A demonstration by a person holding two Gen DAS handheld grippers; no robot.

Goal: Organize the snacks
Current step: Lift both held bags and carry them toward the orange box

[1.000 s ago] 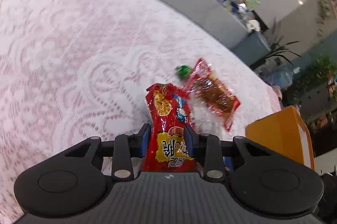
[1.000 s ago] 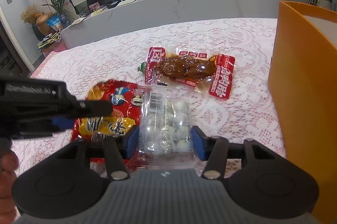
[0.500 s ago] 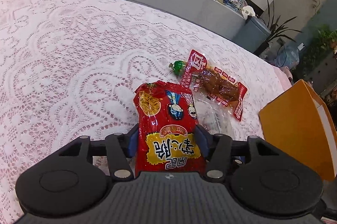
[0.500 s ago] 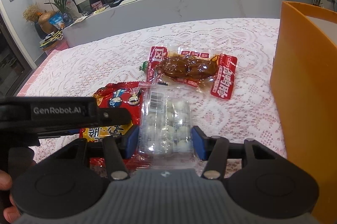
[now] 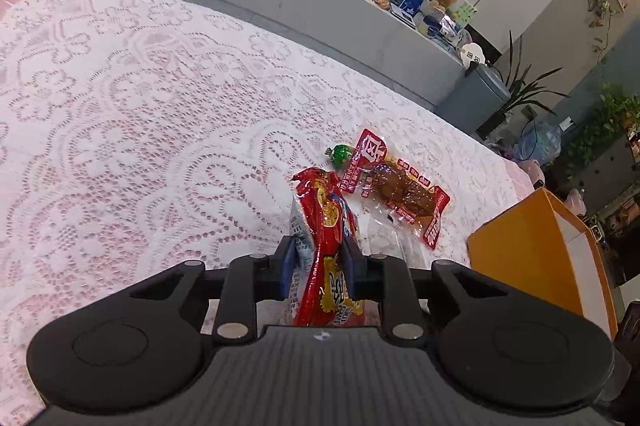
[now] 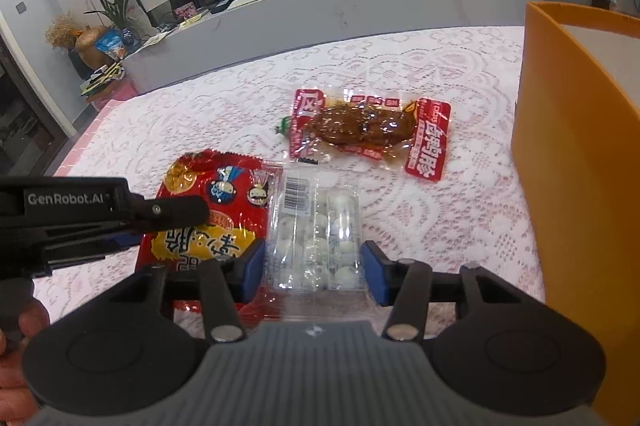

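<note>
- Two tongs at work: in your left wrist view, the left tongs (image 5: 319,268) are closing on the red snack bag (image 5: 325,250), pinched edge-on, long axis running away from you over the lace surface (image 5: 140,113).
- Next, I judge, carry it to the orange box (image 5: 532,258).
- In your right wrist view, the right tongs (image 6: 314,272) stand apart around the clear egg pack (image 6: 316,238), lengthwise, lying flat beside the bag.

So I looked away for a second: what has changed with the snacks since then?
The left gripper is closing its fingers on the red snack bag, which now stands pinched edge-on instead of flat. The right gripper stays around the clear egg pack; the brown meat packet and orange box haven't moved.
</note>
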